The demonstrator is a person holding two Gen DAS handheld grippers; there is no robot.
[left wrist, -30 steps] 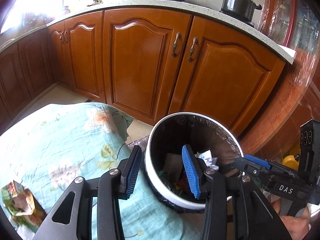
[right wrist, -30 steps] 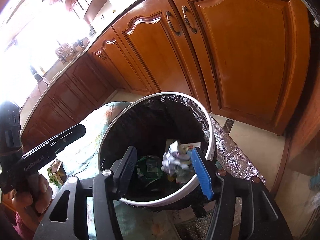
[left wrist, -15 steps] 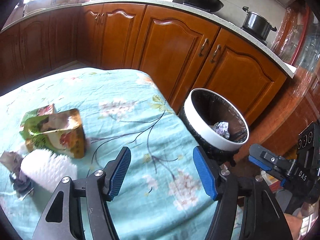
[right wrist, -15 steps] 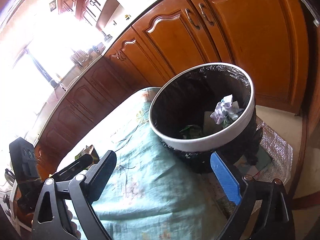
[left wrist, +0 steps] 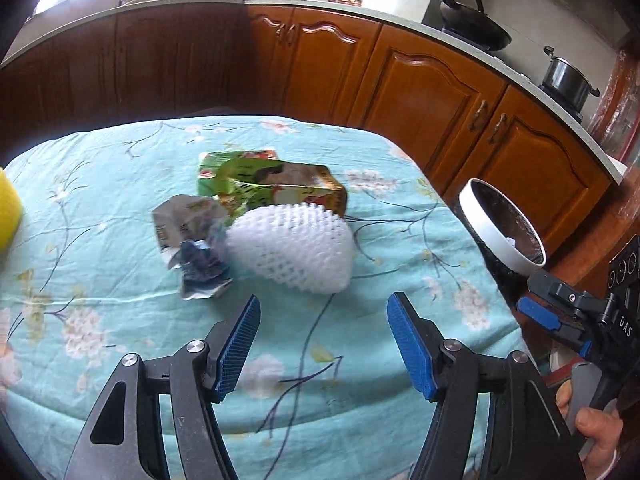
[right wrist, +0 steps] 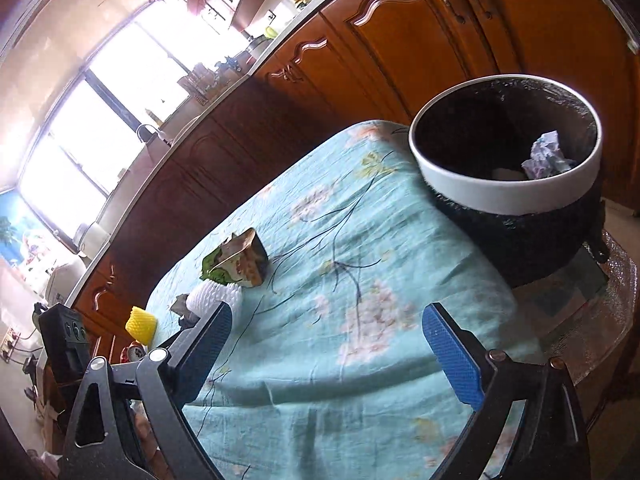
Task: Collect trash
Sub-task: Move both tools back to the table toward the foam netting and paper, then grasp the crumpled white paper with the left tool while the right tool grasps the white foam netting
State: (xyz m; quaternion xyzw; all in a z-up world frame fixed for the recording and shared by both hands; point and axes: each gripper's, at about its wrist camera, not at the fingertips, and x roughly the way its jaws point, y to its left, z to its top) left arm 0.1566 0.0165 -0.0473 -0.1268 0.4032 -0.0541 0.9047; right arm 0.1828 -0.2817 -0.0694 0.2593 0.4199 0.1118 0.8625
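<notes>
On the teal flowered tablecloth [left wrist: 120, 320] lie a white foam net sleeve [left wrist: 294, 250], a crumpled silver and blue wrapper [left wrist: 192, 240] and a green and gold carton [left wrist: 272, 188]. My left gripper [left wrist: 322, 344] hovers open just in front of the foam sleeve, nothing between its blue pads. The white-rimmed bin with a black liner [right wrist: 508, 192] stands off the table's right end, crumpled paper [right wrist: 546, 156] inside it. My right gripper [right wrist: 340, 344] is wide open and empty over the cloth [right wrist: 340, 240], with the bin ahead to its right; the carton [right wrist: 238, 260] and foam sleeve [right wrist: 214, 296] lie to its left.
A yellow foam sleeve [right wrist: 140, 324] stands at the table's far left end. Wooden kitchen cabinets [left wrist: 420, 92] run behind the table, with a wok [left wrist: 476, 28] and a pot [left wrist: 568, 80] on the counter. A hand [left wrist: 596, 432] holds the right gripper's handle at the edge of the left wrist view.
Both grippers pulled away from the bin and swung left over the table. The right jaws opened wider, leaving crumpled paper in the bin. The left gripper now faces the trash pile.
</notes>
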